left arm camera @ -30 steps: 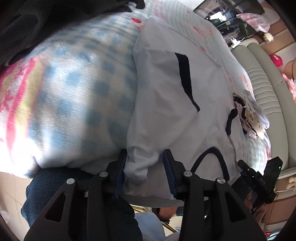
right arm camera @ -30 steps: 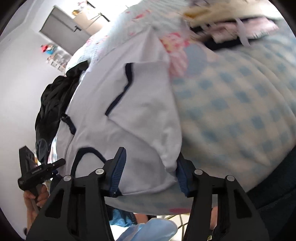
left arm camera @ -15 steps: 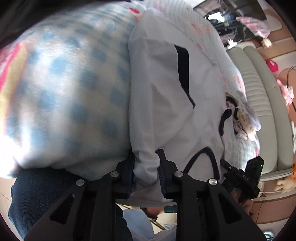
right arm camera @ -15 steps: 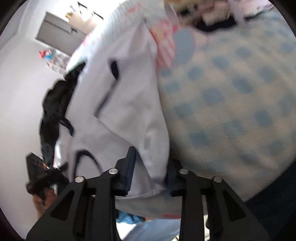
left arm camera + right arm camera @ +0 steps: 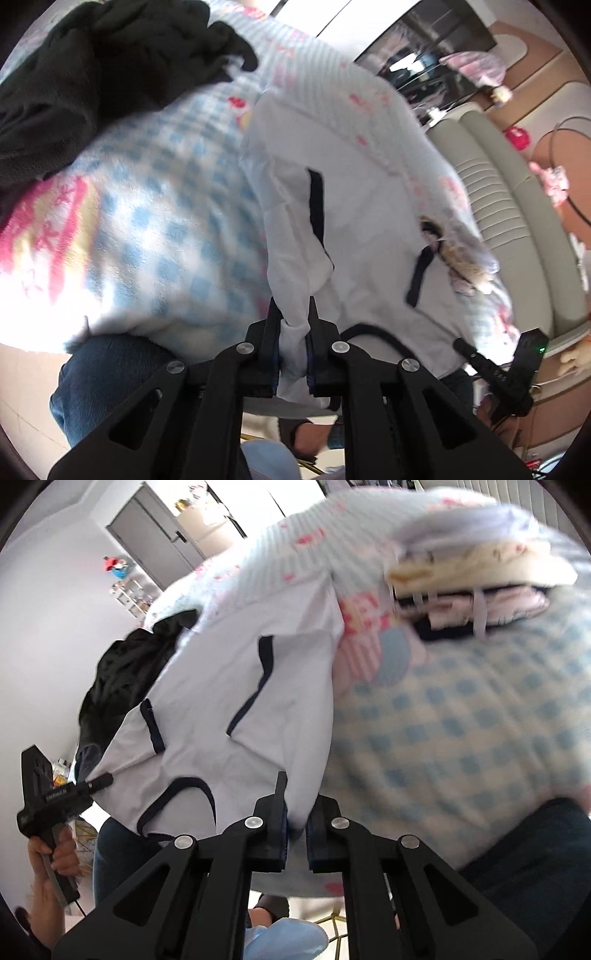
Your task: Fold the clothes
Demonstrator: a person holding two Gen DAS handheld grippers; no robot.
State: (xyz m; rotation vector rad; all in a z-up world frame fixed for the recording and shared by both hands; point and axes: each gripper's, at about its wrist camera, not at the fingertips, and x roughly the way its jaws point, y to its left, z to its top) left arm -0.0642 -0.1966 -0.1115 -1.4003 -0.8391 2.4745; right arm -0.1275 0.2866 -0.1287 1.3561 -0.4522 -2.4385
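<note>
A white shirt with dark navy trim lies spread on a blue-and-white checked blanket on the bed. My left gripper is shut on a bunched fold at the shirt's near left edge. My right gripper is shut on the shirt's near right edge. Each gripper shows in the other's view: the right one at the lower right, the left one at the lower left, held by a hand.
A black garment heap lies at the shirt's far left. A stack of folded clothes rests to the right. The checked blanket covers the bed. A padded cream headboard runs along the right side.
Both grippers have shut on the shirt's near edge, from wide open a second ago. The gripped fabric is now bunched and lifted slightly off the blanket.
</note>
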